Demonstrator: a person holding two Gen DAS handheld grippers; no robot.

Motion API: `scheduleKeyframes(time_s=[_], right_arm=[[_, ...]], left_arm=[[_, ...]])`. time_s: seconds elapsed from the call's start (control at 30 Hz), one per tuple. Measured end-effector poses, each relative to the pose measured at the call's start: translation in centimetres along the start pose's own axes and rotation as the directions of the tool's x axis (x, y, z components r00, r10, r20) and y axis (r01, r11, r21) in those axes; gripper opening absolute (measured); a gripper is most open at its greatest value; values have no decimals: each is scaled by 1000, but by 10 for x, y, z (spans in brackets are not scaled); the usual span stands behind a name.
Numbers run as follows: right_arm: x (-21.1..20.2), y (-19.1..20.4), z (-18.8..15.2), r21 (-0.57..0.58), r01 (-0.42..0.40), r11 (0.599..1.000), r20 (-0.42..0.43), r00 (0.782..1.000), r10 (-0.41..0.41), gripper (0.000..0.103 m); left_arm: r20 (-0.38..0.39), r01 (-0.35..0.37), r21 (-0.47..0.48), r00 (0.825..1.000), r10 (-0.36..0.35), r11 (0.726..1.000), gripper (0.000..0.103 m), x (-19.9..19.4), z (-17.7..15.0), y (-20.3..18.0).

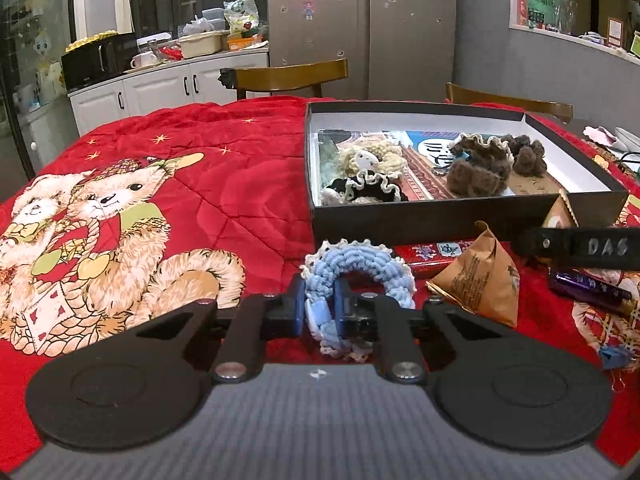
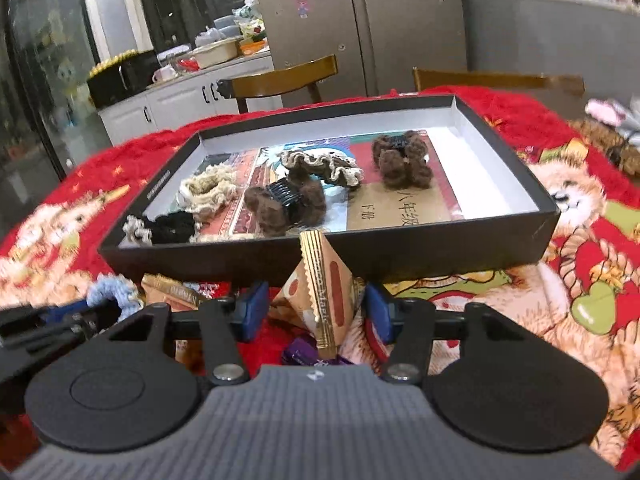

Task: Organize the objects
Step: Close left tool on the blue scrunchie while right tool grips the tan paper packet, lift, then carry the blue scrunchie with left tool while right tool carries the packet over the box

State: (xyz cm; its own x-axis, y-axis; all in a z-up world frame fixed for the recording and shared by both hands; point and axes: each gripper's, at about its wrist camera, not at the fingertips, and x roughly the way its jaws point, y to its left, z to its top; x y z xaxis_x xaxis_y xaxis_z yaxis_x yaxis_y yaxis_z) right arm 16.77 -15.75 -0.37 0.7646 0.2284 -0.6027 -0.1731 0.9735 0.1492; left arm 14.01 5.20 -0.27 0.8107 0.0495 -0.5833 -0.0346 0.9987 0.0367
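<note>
A: Status, left tool (image 1: 320,304): the blue pads are pressed onto one side of a pale blue crocheted scrunchie (image 1: 352,276), which lies on the red quilt (image 1: 224,184) covering the surface, just short of the near wall of the black box (image 1: 432,220). Grip judged made; lift not yet begun.

B: Right tool (image 2: 314,312)?

A: Jaws stand on either side of a tan pyramid-shaped packet (image 2: 320,300), upright on the quilt and touching the box's near wall. The right-hand pad looks to meet the wrapper; whether the left-hand one does, I cannot tell. Step in hand, as I judge it: two pickups of loose items for the box.

B: Materials?

A: Scrunchie is soft looped yarn with a cream frill, ring-shaped, and gives under the pads. Packet is crinkled paper or foil with a serrated gold seam; likely light and easily crushed. The box is rigid card, white inside, and already holds brown fuzzy hair clips (image 2: 286,200), a cream scrunchie (image 2: 208,192) and a black one (image 2: 172,226) on printed sheets. A purple wrapped piece (image 2: 304,350) lies under the right tool.

B: Next move?

A: Raise each item over the near wall, then release on bare lining toward the box's right edge. The packet needs a gentle close.
</note>
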Motion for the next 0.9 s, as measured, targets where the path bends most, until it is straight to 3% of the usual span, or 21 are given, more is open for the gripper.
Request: scheduleKeyframes(time_s=[0.5,0.9], right_arm=[[-3,-10,1,36,-17,999,-4,1000,18,54],[-10,-13,6,73,-60,996,-2,998,61,51]], left_arm=[[12,-24,-16,1000,24,1000,15,-2,0,2],[113,-16,-15,993,18,1000,15,-18,1,1]])
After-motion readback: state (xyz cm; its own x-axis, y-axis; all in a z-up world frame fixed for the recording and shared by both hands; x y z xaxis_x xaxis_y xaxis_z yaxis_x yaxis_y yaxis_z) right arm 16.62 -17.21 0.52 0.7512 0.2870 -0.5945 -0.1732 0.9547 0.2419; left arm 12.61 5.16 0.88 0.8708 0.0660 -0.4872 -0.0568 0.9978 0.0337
